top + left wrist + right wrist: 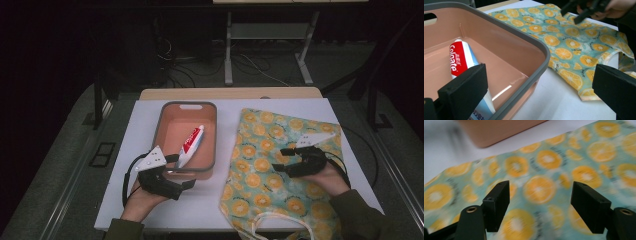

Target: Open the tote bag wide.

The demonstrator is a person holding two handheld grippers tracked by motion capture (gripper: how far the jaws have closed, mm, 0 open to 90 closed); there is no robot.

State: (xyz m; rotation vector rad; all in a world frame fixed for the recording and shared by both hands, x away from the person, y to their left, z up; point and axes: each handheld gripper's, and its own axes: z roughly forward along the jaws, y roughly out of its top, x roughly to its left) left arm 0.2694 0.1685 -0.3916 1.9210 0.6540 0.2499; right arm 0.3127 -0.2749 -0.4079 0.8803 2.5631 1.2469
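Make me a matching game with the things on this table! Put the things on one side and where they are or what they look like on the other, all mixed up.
Things:
1. toothpaste tube
2. pink bin
3. orange-slice bag
4. left gripper

Places or states:
A. spread flat on the table, under the right gripper
B. lying inside the bin
C. open, at the bin's near rim
D. grey rim, sitting left of the bag

Pairs: 1-B, 2-D, 3-A, 4-C
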